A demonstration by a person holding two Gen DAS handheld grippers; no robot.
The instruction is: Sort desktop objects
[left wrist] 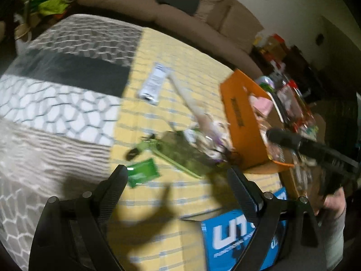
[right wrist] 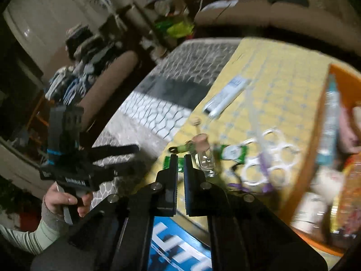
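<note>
My left gripper (left wrist: pixel 177 169) is open and empty above the yellow checked cloth (left wrist: pixel 171 52). A green packet (left wrist: pixel 142 173) lies just beyond its left finger. A white tube (left wrist: pixel 154 82), a green lanyard (left wrist: pixel 144 145) and white plastic rings (left wrist: pixel 212 133) lie on the cloth. My right gripper (right wrist: pixel 180 158) is nearly shut and holds nothing; a small glass bottle with a cork (right wrist: pixel 204 155) stands just beyond its tips. The orange box (left wrist: pixel 243 117) at the right holds several items. The white tube (right wrist: pixel 225 97) and the rings (right wrist: pixel 268 158) also show in the right wrist view.
A blue box (left wrist: pixel 239 232) lies at the near edge. A grey patterned cover (left wrist: pixel 56 103) lies left of the cloth. A brown sofa (left wrist: pixel 171 6) runs behind. The other gripper and hand show at the right (left wrist: pixel 315 155) and at the left (right wrist: pixel 74 164).
</note>
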